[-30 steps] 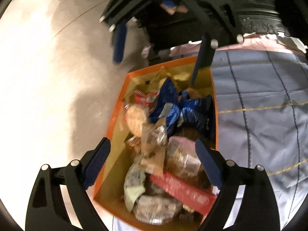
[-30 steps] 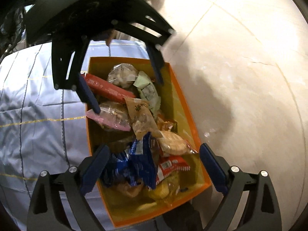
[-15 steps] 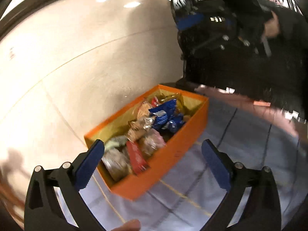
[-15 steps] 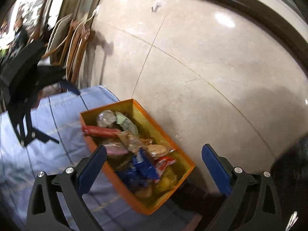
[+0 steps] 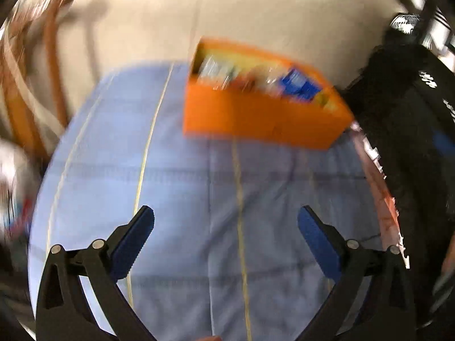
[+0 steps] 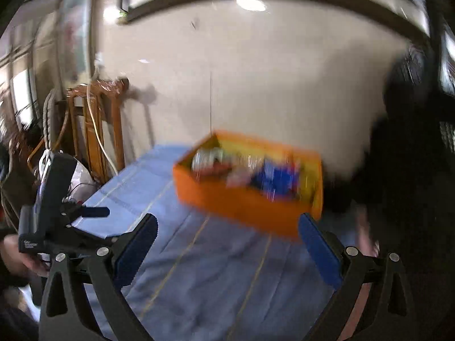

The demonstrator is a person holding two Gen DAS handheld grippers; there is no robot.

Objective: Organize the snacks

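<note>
I've got the orange box (image 5: 264, 122) in both cameras, sitting upright and open-topped on the blue quilted cloth (image 5: 199, 199), towards its far edge, close to the pale wall. I'm seeing one long side face-on from the left wrist and a corner from the right wrist. Inside, the snacks (image 6: 256, 173) are heaped loosely, filling it close to the rim: blue wrappers towards the right end, something red and clear crinkly packets towards the left, yellow at the far right. It's all motion-blurred, so I can't tell individual packets apart with any confidence.
</note>
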